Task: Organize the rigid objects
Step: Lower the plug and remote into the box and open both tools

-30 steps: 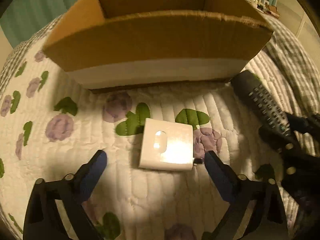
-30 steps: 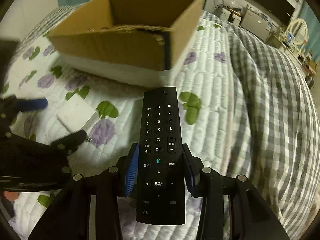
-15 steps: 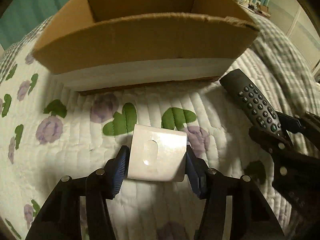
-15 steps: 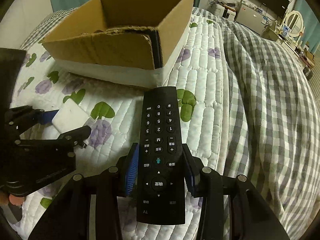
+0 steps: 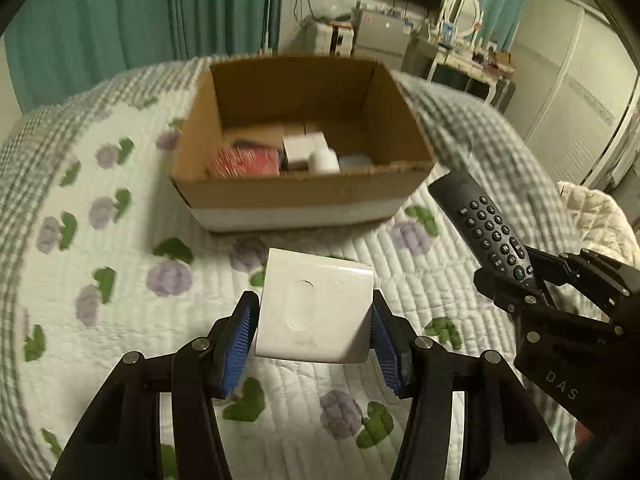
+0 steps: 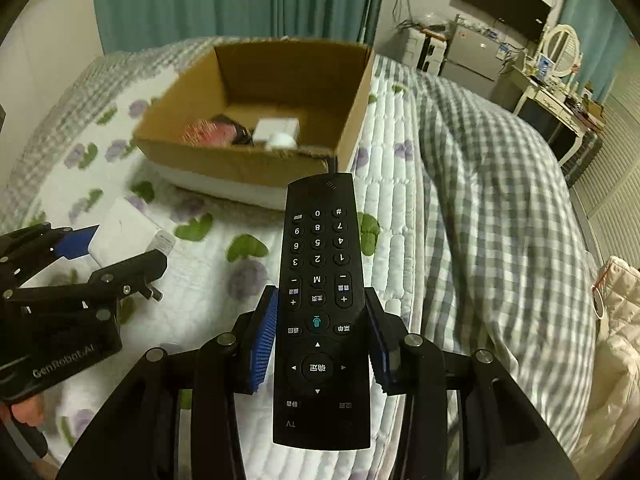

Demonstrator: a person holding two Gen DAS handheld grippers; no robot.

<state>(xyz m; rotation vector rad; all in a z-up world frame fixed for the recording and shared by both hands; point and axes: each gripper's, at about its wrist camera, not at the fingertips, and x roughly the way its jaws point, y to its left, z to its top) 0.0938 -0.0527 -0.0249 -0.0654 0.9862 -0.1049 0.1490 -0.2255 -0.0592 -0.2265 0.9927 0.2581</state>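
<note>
**pixelmoth:** Charger first, since it's furthest left: the flat white square plastic wall charger [image 5: 316, 308] is clamped between the blue ribbed pads [image 5: 236, 344] of the left gripper [image 5: 314, 342]. Fingers are pulled in to the width of the block, one pad on each side edge. It's up off the white quilted bedspread with purple flowers and green leaves [image 5: 120, 280], flat face toward the camera with an oval dent in the middle.

**tinkr_dave:** Which way's the plug end?

**pixelmoth:** From the right wrist view the metal prongs [image 6: 154, 292] stick out from under the near finger, pointing down and to the right. The block is roughly square, so no real long axis.

**tinkr_dave:** And past it?

**pixelmoth:** Open brown cardboard box with a white band along its base [image 5: 304, 196] sits on the bed beyond both grippers. Inside it: something red, a white boxy thing, a white rounded thing, all blurry, can't say more.

**tinkr_dave:** Right side?

**pixelmoth:** Long black plastic TV remote with number keys [image 6: 320, 304] is pinched in the right gripper [image 6: 320, 346], fingers narrow, pads on its two long edges around the middle. Buttons face up, long axis runs along the fingers, far end aimed toward the box's near right corner. Grey and white checked blanket [image 6: 500, 200] lies on the right.
</note>
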